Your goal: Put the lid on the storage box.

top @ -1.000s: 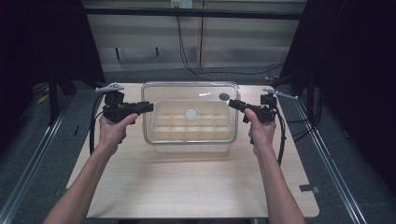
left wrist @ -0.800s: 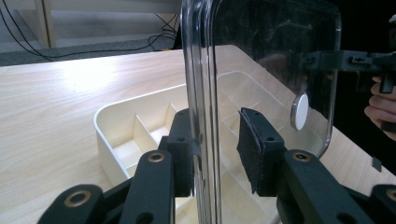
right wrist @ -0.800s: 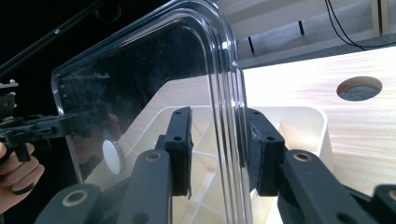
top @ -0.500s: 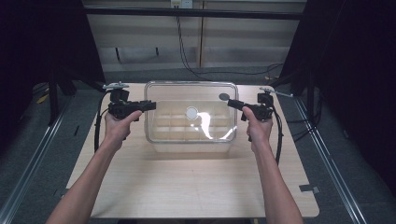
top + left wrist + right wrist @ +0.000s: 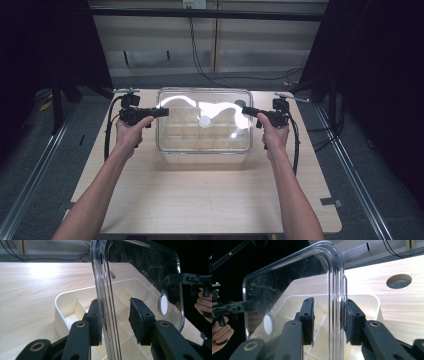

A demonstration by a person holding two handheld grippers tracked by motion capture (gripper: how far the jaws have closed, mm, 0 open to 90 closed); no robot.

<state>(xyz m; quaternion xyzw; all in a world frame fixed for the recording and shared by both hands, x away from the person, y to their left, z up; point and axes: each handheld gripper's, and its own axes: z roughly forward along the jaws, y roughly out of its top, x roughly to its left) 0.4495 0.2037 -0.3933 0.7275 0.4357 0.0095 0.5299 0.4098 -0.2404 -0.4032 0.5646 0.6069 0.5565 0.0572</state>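
While you hold one claw at each short end of the clear lid [image 5: 204,120], it sits over the cream divided tray [image 5: 202,142] that lies on the table [image 5: 210,200], midway between your two hands.

Your left claw [image 5: 159,112] straddles the lid's rim. In the left gripper view the edge of the lid [image 5: 105,290] runs up between the two pads; the inner pad [image 5: 96,323] lies against the plastic, while the other pad [image 5: 136,320] stands off from it with a clear gap. Its jaws have just been opening, and they no longer pinch the lid, though the rim is still between them.

Your right claw [image 5: 248,111] sits the same way at the opposite end. In the right gripper view the ribbed rim [image 5: 335,297] passes between the pads: the outer pad [image 5: 350,320] is at or nearly at the rim, I cannot tell whether it touches, and the other pad [image 5: 308,320] is apart from the lid. These jaws have also just opened a little, partly open around the rim without squeezing it.

Beneath each claw you see the tray's compartments [image 5: 75,312]. A small white round disc [image 5: 163,305] sits on the lid, ahead of your left claw and toward your other hand [image 5: 203,303]. A round grey spot [image 5: 399,281] lies in the table beyond your right claw, just past the tray's far corner.
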